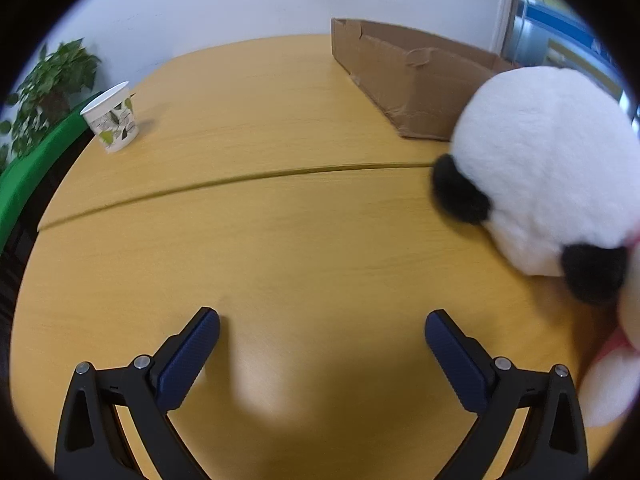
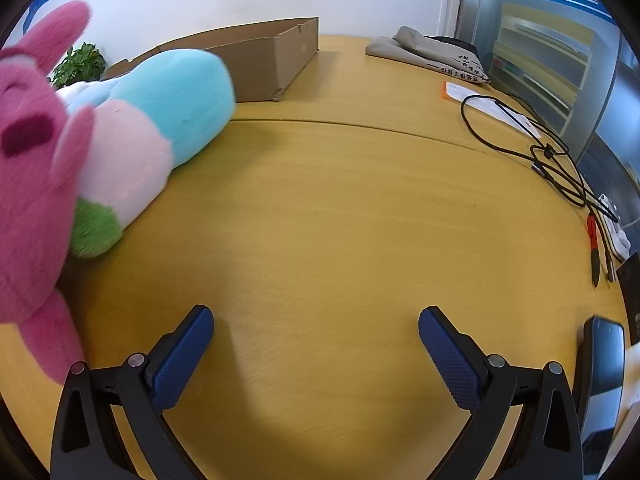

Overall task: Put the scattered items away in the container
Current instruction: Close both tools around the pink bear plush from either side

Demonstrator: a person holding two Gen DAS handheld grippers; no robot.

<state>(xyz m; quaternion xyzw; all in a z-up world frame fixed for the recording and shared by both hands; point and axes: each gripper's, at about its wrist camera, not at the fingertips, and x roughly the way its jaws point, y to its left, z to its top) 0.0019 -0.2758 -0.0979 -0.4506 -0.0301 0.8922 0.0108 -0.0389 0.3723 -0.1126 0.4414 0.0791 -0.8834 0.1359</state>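
A shallow cardboard box (image 1: pixel 416 80) lies at the far side of the wooden table, also seen in the right wrist view as the cardboard box (image 2: pixel 260 64). A white and black plush panda (image 1: pixel 548 176) sits to the right of my left gripper (image 1: pixel 322 330), which is open over bare tabletop. In the right wrist view a pink plush toy (image 2: pixel 32 184) stands at the left, with a pastel blue, pink and green plush (image 2: pixel 152 128) lying behind it. My right gripper (image 2: pixel 316 330) is open and holds nothing, to the right of both toys.
A paper cup (image 1: pixel 114 120) with a leaf print stands far left, near a potted plant (image 1: pixel 52 84). At the right are black cables (image 2: pixel 536 148), a red pen (image 2: pixel 594 248), papers (image 2: pixel 476 100), a grey folded bag (image 2: pixel 432 52) and a dark device (image 2: pixel 604 360).
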